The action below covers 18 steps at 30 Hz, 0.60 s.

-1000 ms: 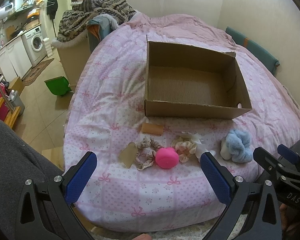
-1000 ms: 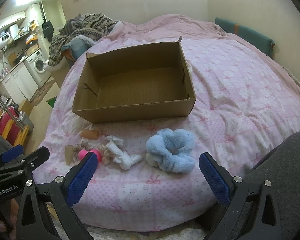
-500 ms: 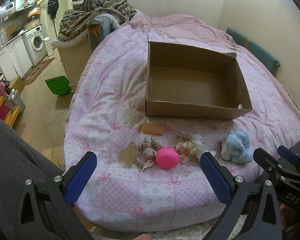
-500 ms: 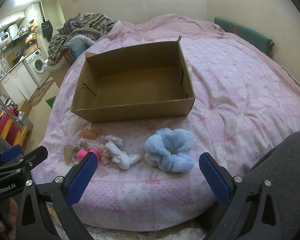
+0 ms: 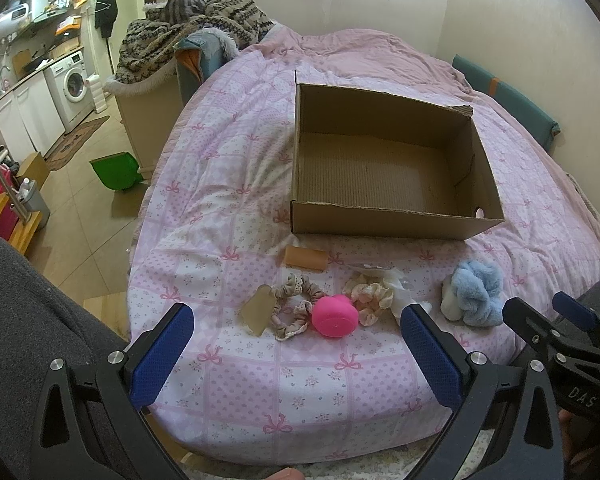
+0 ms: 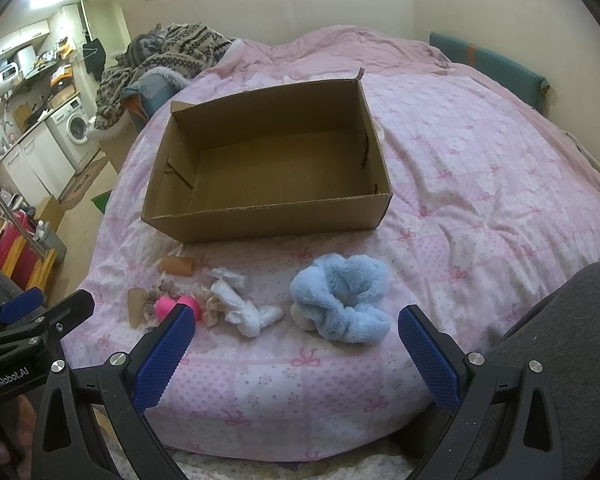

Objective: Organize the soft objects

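Observation:
An empty cardboard box (image 5: 384, 224) (image 6: 284, 216) sits on the pink bedspread. In front of it lies a row of soft items: a tan pad (image 5: 257, 312), a beige scrunchie (image 5: 296, 304), a pink round toy (image 5: 334, 316) (image 6: 168, 305), a cream scrunchie (image 5: 370, 298), a white cloth (image 6: 242, 308), a fluffy blue scrunchie (image 5: 476, 294) (image 6: 342, 298) and a tan roll (image 5: 305, 259) (image 6: 178, 266). My left gripper (image 5: 296, 356) hovers open near the bed's front edge, just short of the pink toy. My right gripper (image 6: 296, 356) hovers open just short of the blue scrunchie. Neither holds anything.
The bed (image 5: 228, 216) fills most of both views. A patterned blanket pile (image 5: 188, 36) lies at the far left corner. Left of the bed are a green dustpan (image 5: 116, 174), a washing machine (image 5: 74, 84) and tiled floor. Grey-clad legs (image 5: 32, 312) (image 6: 560, 320) flank the grippers.
Both grippers have drifted slightly toward the bed; the items look a little nearer. Both stay open and nothing on the bed has moved.

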Each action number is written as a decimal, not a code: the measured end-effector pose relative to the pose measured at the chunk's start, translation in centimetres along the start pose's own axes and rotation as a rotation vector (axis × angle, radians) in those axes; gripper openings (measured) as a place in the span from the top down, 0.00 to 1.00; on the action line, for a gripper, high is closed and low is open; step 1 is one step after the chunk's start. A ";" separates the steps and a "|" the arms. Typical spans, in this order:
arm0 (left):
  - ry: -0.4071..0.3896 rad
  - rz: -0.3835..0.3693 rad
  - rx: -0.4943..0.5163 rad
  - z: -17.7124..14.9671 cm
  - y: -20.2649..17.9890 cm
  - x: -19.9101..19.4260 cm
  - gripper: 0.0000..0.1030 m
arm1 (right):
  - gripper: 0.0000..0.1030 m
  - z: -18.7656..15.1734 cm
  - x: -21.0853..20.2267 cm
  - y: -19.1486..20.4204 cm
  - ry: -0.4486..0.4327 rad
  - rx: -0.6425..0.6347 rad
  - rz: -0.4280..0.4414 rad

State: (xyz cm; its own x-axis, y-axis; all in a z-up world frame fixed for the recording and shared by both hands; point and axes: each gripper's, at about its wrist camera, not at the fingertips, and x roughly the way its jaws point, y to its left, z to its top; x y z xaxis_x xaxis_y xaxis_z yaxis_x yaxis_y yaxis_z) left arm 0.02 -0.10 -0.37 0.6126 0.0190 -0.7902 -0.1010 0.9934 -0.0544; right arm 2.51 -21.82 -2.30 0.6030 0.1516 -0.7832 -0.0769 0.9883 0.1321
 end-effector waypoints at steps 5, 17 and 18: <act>0.000 -0.001 0.000 0.0 0.0 0.0 0.00 | 0.00 0.0 0.0 0.0 -0.001 0.000 0.000; 0.012 0.004 -0.003 0.0 0.1 0.0 0.00 | 0.00 2.2 1.0 -0.9 0.074 0.043 0.067; 0.020 0.004 -0.010 0.1 0.3 0.1 0.00 | 0.00 2.7 1.2 -1.2 0.087 0.045 0.075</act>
State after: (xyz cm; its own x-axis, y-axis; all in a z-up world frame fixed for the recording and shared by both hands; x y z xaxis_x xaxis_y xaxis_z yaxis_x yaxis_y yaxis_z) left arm 0.14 0.23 -0.36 0.5967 0.0203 -0.8022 -0.1107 0.9922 -0.0572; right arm 5.48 -22.87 -1.78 0.5256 0.2281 -0.8196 -0.0820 0.9725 0.2181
